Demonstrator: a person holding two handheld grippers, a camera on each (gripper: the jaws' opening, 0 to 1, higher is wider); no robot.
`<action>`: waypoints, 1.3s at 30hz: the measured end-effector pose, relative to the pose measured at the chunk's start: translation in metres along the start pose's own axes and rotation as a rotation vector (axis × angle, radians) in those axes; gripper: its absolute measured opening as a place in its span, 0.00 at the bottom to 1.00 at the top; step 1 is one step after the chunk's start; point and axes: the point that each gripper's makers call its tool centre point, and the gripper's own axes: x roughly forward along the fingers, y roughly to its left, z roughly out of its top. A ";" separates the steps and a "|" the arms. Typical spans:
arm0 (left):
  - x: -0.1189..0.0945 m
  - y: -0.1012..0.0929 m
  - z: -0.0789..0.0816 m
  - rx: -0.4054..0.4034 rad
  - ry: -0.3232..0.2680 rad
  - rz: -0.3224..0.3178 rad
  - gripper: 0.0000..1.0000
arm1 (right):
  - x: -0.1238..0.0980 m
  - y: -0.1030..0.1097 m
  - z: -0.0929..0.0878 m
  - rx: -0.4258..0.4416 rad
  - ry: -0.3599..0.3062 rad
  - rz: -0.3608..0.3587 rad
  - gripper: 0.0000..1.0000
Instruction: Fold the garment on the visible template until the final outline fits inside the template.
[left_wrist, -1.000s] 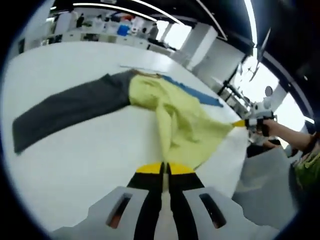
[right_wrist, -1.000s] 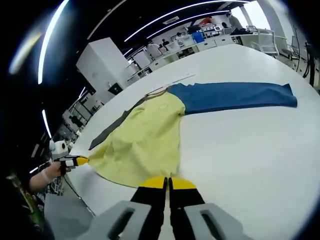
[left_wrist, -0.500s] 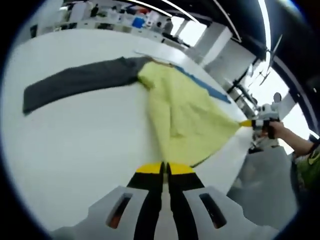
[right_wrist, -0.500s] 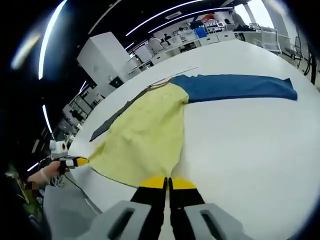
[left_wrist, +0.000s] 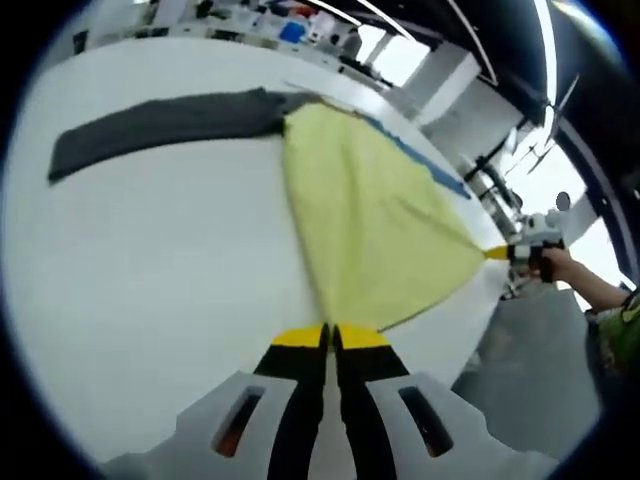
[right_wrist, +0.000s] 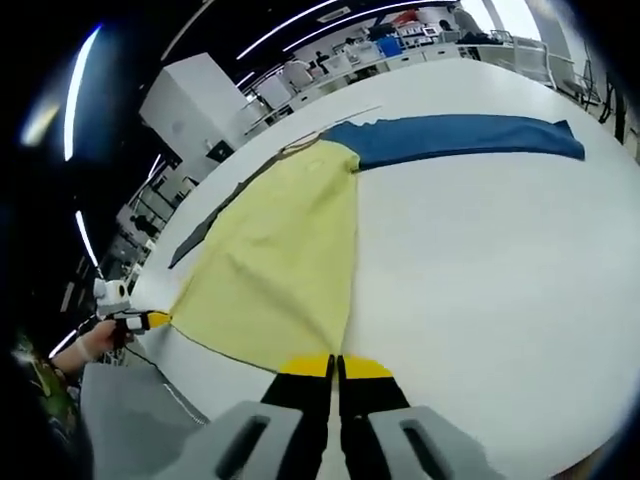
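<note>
My left tool (left_wrist: 331, 337) and right tool (right_wrist: 336, 366) each pinch hem corner of yellow garment (left_wrist: 375, 225), stretched flat on white counter (left_wrist: 150, 280); grey sleeve (left_wrist: 160, 125) at 10 o'clock, blue sleeve (right_wrist: 455, 137) at 1 o'clock

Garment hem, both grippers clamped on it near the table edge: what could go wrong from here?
1. The left hand-held gripper and right hand-held gripper pinch only the hem corners of the yellow body, pulled taut; a corner could slip out.
2. The hem sits near the table edge, so a dropped corner might hang off.
3. The grey sleeve and blue sleeve lie spread wide and could drag.
</note>
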 end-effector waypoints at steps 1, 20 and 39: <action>-0.001 0.001 -0.001 -0.006 0.004 0.000 0.00 | 0.000 -0.001 0.000 0.006 0.001 -0.002 0.00; -0.003 -0.009 -0.014 0.024 0.044 -0.021 0.00 | -0.006 -0.010 -0.007 0.022 0.018 -0.034 0.00; -0.004 -0.011 -0.019 0.002 0.048 -0.026 0.00 | -0.005 -0.015 -0.010 -0.012 0.050 -0.065 0.00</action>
